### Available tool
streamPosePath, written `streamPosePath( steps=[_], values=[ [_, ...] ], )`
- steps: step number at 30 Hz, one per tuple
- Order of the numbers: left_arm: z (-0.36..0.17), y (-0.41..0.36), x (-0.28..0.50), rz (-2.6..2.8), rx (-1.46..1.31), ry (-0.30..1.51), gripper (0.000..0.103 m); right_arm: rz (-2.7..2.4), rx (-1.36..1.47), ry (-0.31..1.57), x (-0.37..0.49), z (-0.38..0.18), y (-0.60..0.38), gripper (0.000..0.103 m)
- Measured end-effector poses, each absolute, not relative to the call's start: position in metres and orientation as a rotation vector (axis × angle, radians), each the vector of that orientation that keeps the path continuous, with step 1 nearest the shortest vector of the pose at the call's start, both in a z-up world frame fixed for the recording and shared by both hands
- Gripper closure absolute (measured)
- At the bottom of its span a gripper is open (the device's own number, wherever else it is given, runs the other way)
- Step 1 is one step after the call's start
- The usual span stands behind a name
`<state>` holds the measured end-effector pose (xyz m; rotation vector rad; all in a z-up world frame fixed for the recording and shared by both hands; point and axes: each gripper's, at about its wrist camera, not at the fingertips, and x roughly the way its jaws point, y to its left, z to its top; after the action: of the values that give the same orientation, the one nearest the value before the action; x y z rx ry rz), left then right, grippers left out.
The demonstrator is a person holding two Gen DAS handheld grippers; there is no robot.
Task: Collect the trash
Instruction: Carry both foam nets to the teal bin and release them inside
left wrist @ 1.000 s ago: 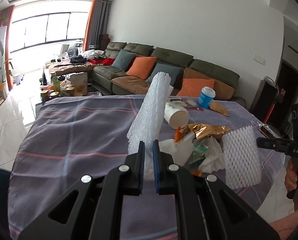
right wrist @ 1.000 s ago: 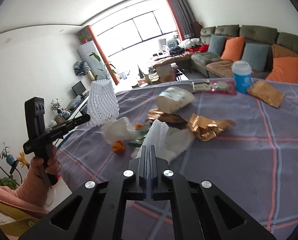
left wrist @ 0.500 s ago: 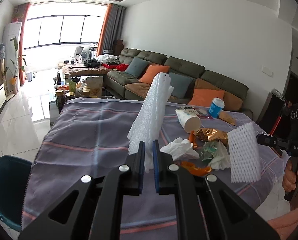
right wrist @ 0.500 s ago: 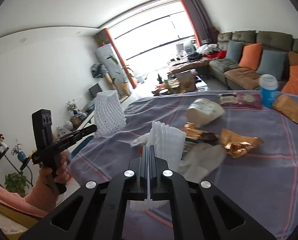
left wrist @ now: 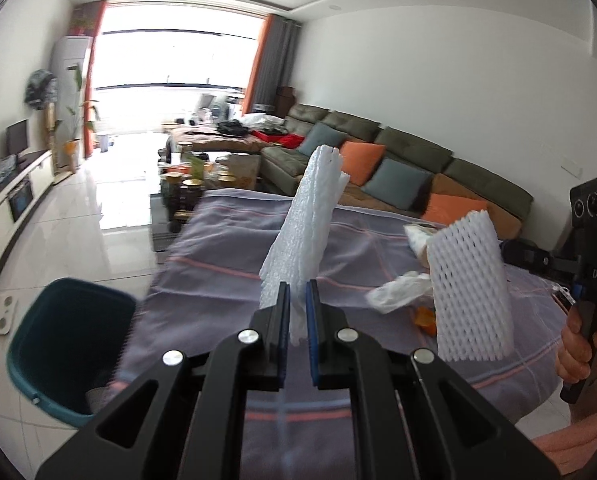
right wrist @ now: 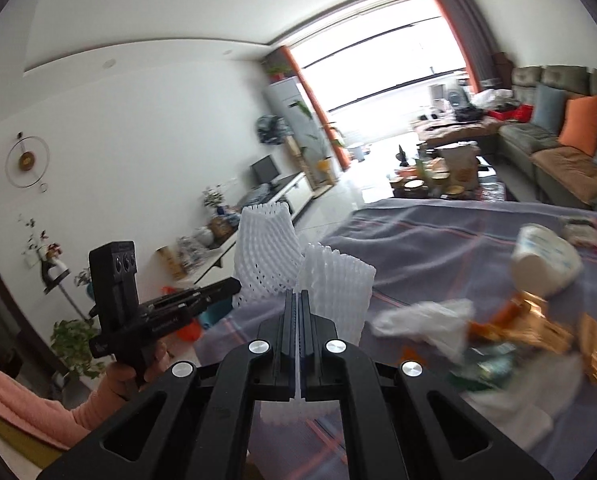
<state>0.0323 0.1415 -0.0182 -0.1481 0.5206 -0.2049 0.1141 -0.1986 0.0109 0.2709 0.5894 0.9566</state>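
Foam: fruit net [left wrist: 304,236] was light, squashy; pinched at its lower edge.
Left hand-held gripper [left wrist: 297,334]: clamped on it.
Right hand-held gripper [right wrist: 297,336]: clamped on second net [right wrist: 332,286].
Bin [left wrist: 64,344]: eight o'clock.

The left gripper [left wrist: 297,312], black with blue pads, pinches the lower end of a flattened white foam mesh fruit sleeve [left wrist: 304,236] that stands up tall from between its jaws. To the right, a second white foam net sleeve [left wrist: 471,288] hangs above the table edge, carried by the black right gripper [left wrist: 538,259] in a hand [left wrist: 575,344]. Below lies the grey-purple tablecloth with pink stripes [left wrist: 234,256], bearing a crumpled white plastic bag [left wrist: 398,292] and orange scraps [left wrist: 425,316]. A round teal plastic bin [left wrist: 46,344] sits on the tiled floor at lower left. A long olive sofa with orange and grey cushions [left wrist: 418,168] lines the far wall.
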Motion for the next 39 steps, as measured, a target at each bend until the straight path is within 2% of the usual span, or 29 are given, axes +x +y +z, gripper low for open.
streamPosePath(
  steps=[18,27,39],
  values=[
    [-0.027,0.257,0.008,0.165,-0.179,0.579,0.093,1.245,0.246,0.619,0.157,0.021,-0.049,0.102],
    [-0.043,0.283,0.01,0.245,-0.19,0.638,0.093,1.285,0.261,0.658,0.174,0.018,0.005,0.102],
    [-0.073,0.305,0.021,0.292,-0.221,0.732,0.093,1.253,0.236,0.786,0.194,-0.019,0.071,0.102]
  ],
)
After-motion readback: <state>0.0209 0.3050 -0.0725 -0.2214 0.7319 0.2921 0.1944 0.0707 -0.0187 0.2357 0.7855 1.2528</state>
